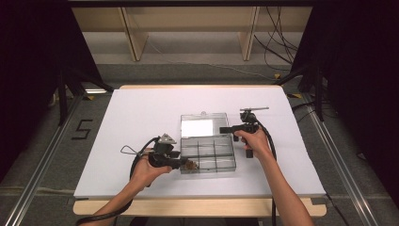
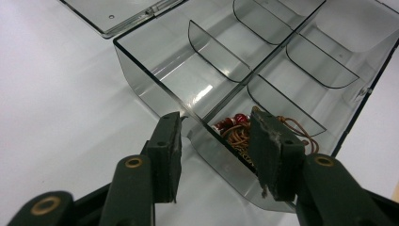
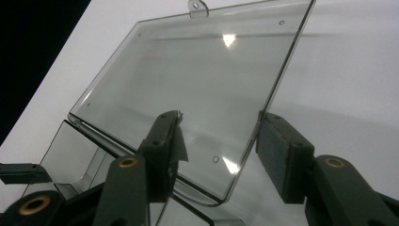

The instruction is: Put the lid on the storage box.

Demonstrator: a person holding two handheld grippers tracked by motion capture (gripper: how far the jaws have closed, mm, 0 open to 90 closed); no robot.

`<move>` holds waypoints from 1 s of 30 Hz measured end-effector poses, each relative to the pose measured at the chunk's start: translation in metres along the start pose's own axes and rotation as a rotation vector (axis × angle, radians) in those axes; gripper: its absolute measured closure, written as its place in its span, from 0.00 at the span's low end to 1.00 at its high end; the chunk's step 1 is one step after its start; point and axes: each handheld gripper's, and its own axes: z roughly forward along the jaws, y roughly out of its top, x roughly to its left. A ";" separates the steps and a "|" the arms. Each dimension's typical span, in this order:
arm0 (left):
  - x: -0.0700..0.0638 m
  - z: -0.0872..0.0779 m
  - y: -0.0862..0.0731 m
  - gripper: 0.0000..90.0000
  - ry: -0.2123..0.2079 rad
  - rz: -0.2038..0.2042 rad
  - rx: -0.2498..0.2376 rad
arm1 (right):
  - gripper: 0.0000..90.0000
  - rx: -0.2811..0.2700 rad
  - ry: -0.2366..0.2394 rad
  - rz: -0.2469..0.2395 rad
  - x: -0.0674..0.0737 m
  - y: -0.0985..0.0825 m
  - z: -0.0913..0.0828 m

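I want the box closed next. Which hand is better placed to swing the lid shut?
Right: its tool already straddles the open lid's edge, while the left tool sits at the box's front corner.

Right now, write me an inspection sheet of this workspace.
Surface: white table top, bare around the box.
Job's things: clear compartment box; lid open; beaded cord in the near-left compartment.
Clutter: nothing seen.
Grippers: left hand-held gripper straddles the box's corner wall, pads not pressing; right hand-held gripper straddles the lid's edge, one jaw over the lid, contact unclear.
Cables: one trails from each gripper; more on the floor behind.
Surroundings: wooden shelving, black curtains.
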 end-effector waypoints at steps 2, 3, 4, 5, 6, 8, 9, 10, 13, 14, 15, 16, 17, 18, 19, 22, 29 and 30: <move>0.000 0.000 0.000 0.61 0.000 0.009 0.002 | 0.57 -0.003 -0.005 0.001 0.003 0.000 0.000; 0.000 0.000 0.000 0.61 0.000 0.010 0.002 | 0.58 -0.002 -0.008 0.005 0.004 0.000 -0.001; 0.000 0.000 0.000 0.61 0.000 0.009 0.002 | 0.59 -0.009 -0.010 -0.010 0.004 0.000 -0.001; 0.000 0.000 0.000 0.61 0.000 0.009 0.001 | 0.60 -0.018 -0.014 -0.032 0.002 0.000 -0.001; 0.000 0.000 0.000 0.61 0.001 0.008 0.002 | 0.61 -0.021 -0.019 -0.032 0.002 0.000 -0.002; 0.000 0.000 0.000 0.61 0.001 0.005 0.003 | 0.64 -0.031 -0.012 -0.036 0.004 0.001 -0.004; 0.000 0.000 0.000 0.61 0.000 0.009 0.004 | 0.65 -0.038 -0.021 -0.041 0.005 0.001 -0.005; 0.000 0.000 0.000 0.61 0.001 0.011 0.003 | 0.66 -0.029 -0.020 -0.008 0.008 0.001 -0.007; 0.000 0.000 0.000 0.61 0.000 0.010 0.003 | 0.68 -0.047 -0.023 -0.057 0.005 0.001 -0.006; 0.000 0.000 0.000 0.61 0.001 0.010 0.002 | 0.68 -0.055 -0.023 -0.061 0.005 0.001 -0.006; 0.000 0.000 0.000 0.61 0.001 0.011 0.002 | 0.69 -0.055 -0.013 -0.058 0.006 0.001 -0.008; 0.000 0.000 0.000 0.61 0.002 0.012 0.002 | 0.70 -0.051 -0.014 -0.033 0.009 0.001 -0.009; 0.000 0.000 0.000 0.61 0.003 0.012 0.001 | 0.72 -0.075 -0.020 -0.094 0.005 0.002 -0.010; 0.000 0.000 0.000 0.61 0.006 0.012 -0.002 | 0.73 -0.073 -0.015 -0.066 0.008 0.001 -0.011; 0.000 0.000 0.000 0.61 0.005 0.019 0.002 | 0.74 -0.092 -0.014 -0.092 0.007 0.002 -0.012; -0.001 0.000 0.000 0.61 0.009 0.012 0.002 | 0.77 -0.120 -0.001 -0.088 0.009 0.002 -0.015; -0.001 0.000 0.000 0.61 0.012 0.023 0.000 | 0.81 -0.176 0.038 -0.124 0.012 0.004 -0.023; -0.001 0.000 0.000 0.61 0.012 0.024 0.000 | 0.81 -0.185 0.029 -0.150 0.012 0.004 -0.024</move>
